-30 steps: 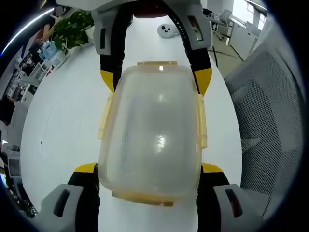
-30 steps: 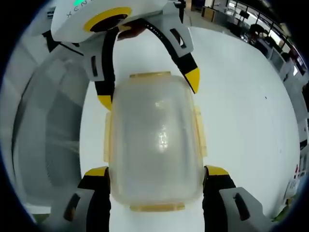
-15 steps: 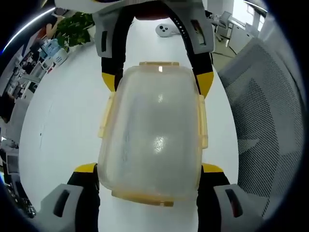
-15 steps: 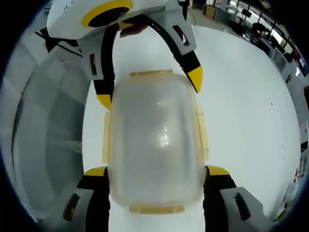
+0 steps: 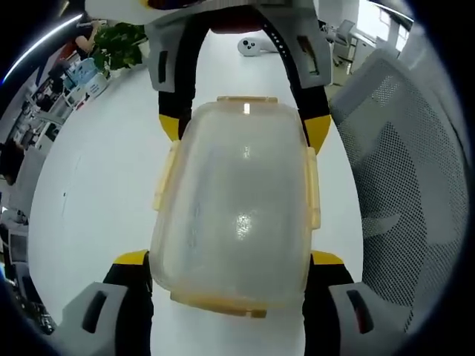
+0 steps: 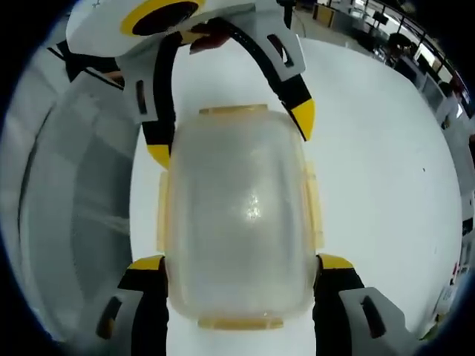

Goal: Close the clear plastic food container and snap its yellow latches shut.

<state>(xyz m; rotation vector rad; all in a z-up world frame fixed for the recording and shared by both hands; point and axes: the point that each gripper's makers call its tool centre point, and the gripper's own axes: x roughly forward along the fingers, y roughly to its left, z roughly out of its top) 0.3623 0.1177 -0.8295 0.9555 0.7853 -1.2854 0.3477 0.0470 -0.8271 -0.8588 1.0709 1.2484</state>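
1. My left gripper (image 5: 230, 259): bottom of the left gripper view, yellow-tipped jaws spread wide, one on each long side of the container, against its near corners.

2. My right gripper (image 6: 241, 261): bottom of the right gripper view, jaws likewise wide, flanking the container's near end. Whether either pair presses the walls or merely touches, I cannot tell.

3. Clear plastic food container (image 5: 234, 204): centre of both views, lying on the white table (image 5: 96, 163), cloudy domed surface uppermost, held between my two grippers from opposite ends.

4. Yellow latches (image 5: 312, 185): one on each of the four edges; side latches lie close along the rim. Whether snapped, I cannot tell.

5. Opposite gripper: in each view it enters from the top of the frame, its yellow tips at the container's far corners.

6. Mesh chair (image 5: 404, 170): right side of the left gripper view; left side of the right gripper view.

7. Small grey round object (image 5: 252, 47): upper centre, on the table beyond.

8. Green plant (image 5: 119, 41): upper left, far edge.
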